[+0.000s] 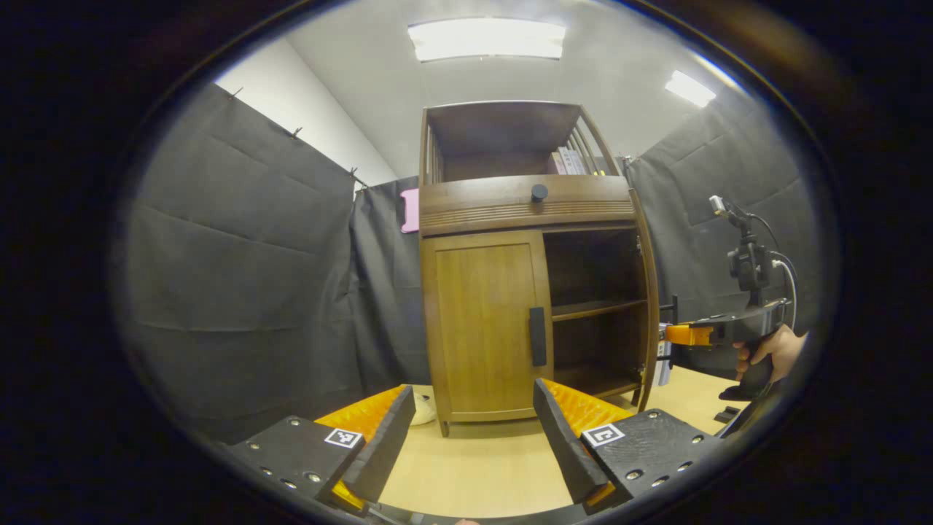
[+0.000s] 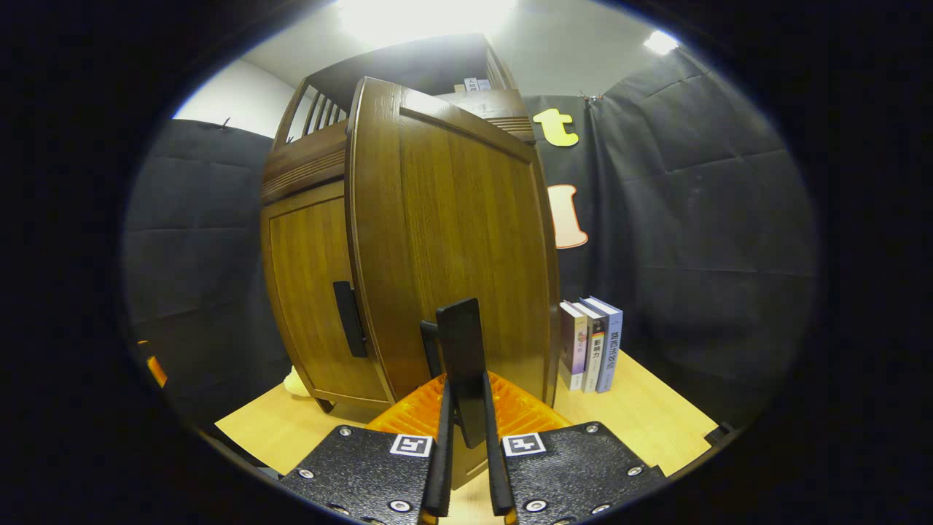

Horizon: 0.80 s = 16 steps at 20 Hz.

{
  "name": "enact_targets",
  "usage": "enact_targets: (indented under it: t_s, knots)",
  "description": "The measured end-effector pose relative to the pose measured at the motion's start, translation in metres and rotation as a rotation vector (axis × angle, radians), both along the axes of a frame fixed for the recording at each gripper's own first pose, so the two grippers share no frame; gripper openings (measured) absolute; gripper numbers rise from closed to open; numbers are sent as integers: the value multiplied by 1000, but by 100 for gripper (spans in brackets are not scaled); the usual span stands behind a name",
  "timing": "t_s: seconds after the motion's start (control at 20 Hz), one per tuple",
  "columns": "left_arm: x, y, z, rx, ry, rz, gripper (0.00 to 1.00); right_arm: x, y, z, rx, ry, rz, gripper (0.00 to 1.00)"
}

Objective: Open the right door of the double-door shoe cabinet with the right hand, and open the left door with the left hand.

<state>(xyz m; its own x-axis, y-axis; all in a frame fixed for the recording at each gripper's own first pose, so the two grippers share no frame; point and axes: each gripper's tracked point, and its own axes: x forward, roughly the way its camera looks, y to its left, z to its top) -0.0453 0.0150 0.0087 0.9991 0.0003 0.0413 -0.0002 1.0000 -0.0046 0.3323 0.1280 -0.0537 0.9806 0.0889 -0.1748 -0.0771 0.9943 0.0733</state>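
Dark cloth walls [image 1: 240, 240] enclose the booth on all sides, pinned along their upper edges. A white wall [image 1: 291, 95] rises behind the cloth. Two ceiling light panels [image 1: 487, 39] are lit. The tabletop [image 2: 656, 415] is pale wood.

Lit from above by rectangular white ceiling light panels [image 1: 486, 39], evenly bright in the left gripper view. Blown out to a white glare at the top of the right gripper view, washing out the upper edge of the tall brown wooden cabinet [image 2: 408, 80]. Soft sheen on the opened brown wooden right door [image 2: 466, 240]. Deep shade inside the open compartment [image 1: 594, 306]. Faint, diffuse shadows on the pale wooden worktop [image 1: 474, 467]. Strong fisheye bowing of straight edges towards the rim, with dimming there. Sharp focus at centre; slight softness on the nearest fingers [image 2: 466, 408].
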Motion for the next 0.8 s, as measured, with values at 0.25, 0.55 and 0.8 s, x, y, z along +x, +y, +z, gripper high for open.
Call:
enact_targets:
  t_s: [0.25, 0.55, 0.8]
  knots:
    - [-2, -5, 3, -3, -6, -65, 99, -3, -1, 6, -23, -1, -23, 20]
    - [15, 2, -2, -7, -5, -111, 99, -9, -8, 23, -48, -6, -111, 21]
    - [32, 2, 0, 3, -2, -141, 99, -16, -62, 14, -31, 7, -208, 19]
